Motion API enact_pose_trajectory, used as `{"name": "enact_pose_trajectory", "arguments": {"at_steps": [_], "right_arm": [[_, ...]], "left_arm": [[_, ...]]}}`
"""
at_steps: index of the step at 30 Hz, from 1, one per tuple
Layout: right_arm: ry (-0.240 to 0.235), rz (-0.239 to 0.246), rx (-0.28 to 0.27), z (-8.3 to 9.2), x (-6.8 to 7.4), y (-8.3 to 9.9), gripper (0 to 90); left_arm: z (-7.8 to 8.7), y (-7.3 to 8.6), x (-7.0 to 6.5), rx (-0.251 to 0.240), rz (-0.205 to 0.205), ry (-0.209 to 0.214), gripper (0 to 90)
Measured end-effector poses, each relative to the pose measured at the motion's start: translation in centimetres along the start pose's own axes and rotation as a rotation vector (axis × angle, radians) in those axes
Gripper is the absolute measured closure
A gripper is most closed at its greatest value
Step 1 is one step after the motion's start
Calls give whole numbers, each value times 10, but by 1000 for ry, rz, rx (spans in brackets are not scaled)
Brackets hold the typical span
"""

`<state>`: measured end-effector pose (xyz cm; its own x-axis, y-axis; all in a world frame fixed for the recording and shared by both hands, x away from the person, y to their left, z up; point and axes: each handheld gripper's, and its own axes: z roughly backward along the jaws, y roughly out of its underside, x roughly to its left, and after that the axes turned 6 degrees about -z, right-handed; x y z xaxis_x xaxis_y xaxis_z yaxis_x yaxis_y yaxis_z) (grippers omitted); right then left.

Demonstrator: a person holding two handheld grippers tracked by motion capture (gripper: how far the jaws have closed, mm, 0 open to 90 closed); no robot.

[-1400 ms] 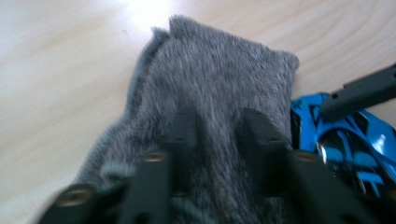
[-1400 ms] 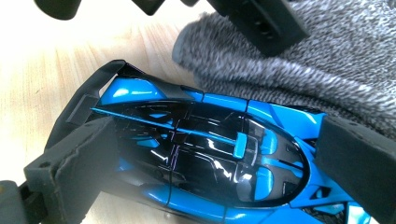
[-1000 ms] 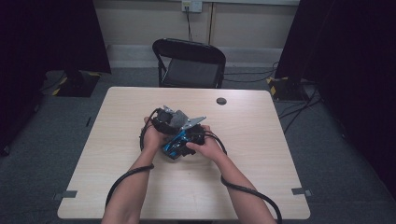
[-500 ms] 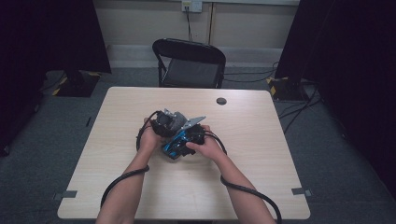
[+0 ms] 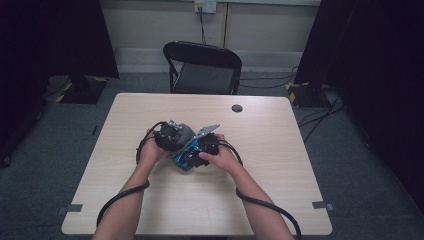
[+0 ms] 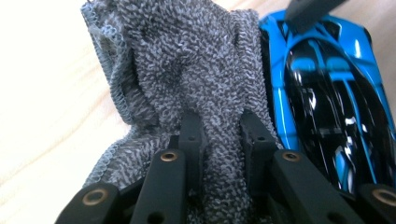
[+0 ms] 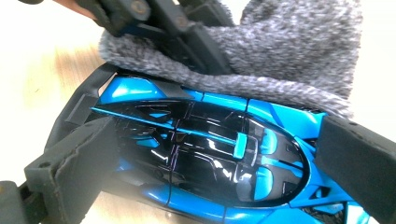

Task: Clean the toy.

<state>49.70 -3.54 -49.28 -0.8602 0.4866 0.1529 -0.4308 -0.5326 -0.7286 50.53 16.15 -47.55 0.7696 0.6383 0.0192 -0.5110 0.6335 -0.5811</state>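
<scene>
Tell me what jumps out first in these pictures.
A shiny blue and black toy car sits mid-table, clamped end to end in the right gripper. Beside it a grey cloth is pinched in the left gripper and lies against the car's side.

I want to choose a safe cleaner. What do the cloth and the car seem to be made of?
The cloth looks like grey terry or microfibre: looped, fuzzy pile with a stitched edge. The car looks like hard plastic or painted metal, I cannot tell which; its blue and black shell is glossy and shows sharp highlights.
</scene>
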Motion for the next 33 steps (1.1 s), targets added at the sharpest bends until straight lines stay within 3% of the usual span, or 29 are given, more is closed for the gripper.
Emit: {"name": "enact_pose_trajectory", "arguments": {"at_steps": [14,33], "right_arm": [[-1,2,-6,0,0,1,0],[0,1,-7,0,0,1,0]], "left_arm": [[23,29,0,14,31,24,741],[51,65,-21,-9,72,55,741]]}}
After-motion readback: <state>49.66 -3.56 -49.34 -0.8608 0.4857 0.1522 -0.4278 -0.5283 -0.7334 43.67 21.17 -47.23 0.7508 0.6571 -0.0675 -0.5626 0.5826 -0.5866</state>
